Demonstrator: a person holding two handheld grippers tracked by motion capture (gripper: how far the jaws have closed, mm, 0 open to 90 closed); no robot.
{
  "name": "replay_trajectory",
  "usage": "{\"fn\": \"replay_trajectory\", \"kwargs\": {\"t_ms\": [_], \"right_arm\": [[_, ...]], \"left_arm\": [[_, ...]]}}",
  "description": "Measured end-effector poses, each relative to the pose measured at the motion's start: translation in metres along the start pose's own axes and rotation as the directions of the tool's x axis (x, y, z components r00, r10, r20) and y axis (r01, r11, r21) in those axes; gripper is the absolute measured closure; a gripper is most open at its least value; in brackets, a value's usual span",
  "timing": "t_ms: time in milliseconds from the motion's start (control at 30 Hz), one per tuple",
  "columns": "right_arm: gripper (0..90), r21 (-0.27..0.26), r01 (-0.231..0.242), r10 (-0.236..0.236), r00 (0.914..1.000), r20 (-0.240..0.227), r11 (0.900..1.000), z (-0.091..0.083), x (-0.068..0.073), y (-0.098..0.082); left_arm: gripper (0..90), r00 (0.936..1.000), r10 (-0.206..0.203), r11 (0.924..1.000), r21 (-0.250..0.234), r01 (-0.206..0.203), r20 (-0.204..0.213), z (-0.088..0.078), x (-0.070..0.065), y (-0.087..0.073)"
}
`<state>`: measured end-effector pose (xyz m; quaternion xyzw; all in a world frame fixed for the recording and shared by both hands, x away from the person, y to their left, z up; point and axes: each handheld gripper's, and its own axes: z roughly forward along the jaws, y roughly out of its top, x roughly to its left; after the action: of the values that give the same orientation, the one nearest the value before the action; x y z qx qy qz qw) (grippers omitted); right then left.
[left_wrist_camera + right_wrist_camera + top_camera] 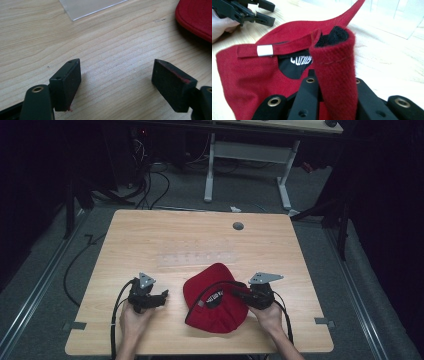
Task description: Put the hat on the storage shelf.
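My right hand-held gripper (332, 100) pinches the red cotton cap's (216, 304) back strap (335, 72). Left of the cap, my left hand-held gripper (116, 82) gapes empty above the pale wooden surface (150, 235).

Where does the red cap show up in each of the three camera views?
High view: the red cap lies at centre bottom, on the wooden table, clamped by the right gripper.
Left gripper view: its red edge fills the top right corner.
Right gripper view: the cap spreads across left and centre, its strap pinched upright between the jaws.
Shared landmark: the clear plastic sheet beyond the cap.
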<state>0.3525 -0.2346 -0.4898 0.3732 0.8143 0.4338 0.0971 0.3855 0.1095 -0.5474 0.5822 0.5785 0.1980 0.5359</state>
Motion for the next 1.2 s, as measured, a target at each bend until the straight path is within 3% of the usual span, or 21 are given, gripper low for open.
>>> {"fn": "replay_trajectory", "kwargs": {"t_ms": [500,800,1000,1200], "right_arm": [[85.9,-0.04,0.009,-0.009,0.9999,-0.012,0.999,-0.021,-0.002,0.017],[85.9,-0.049,-0.012,0.011,0.9998,-0.019,0.999,-0.029,-0.006,0.025],[85.9,-0.058,-0.023,0.021,0.9993,-0.03,0.998,-0.033,-0.008,0.03],[85.9,-0.06,-0.036,0.033,0.9986,-0.042,0.998,-0.035,-0.011,0.039]], "left_arm": [[22.9,1.0,0.006,1.0,0.006,-0.006,0.008,0.0,-0.001,0.0],[23.9,0.9971,0.067,0.9977,-0.015,-0.067,0.036,-0.005,-0.01,-0.003],[23.6,0.9879,0.123,0.9921,-0.036,-0.12,0.095,-0.016,-0.029,-0.003],[22.3,0.9726,0.159,0.9872,-0.031,-0.156,0.169,-0.025,-0.05,-0.006]]}}
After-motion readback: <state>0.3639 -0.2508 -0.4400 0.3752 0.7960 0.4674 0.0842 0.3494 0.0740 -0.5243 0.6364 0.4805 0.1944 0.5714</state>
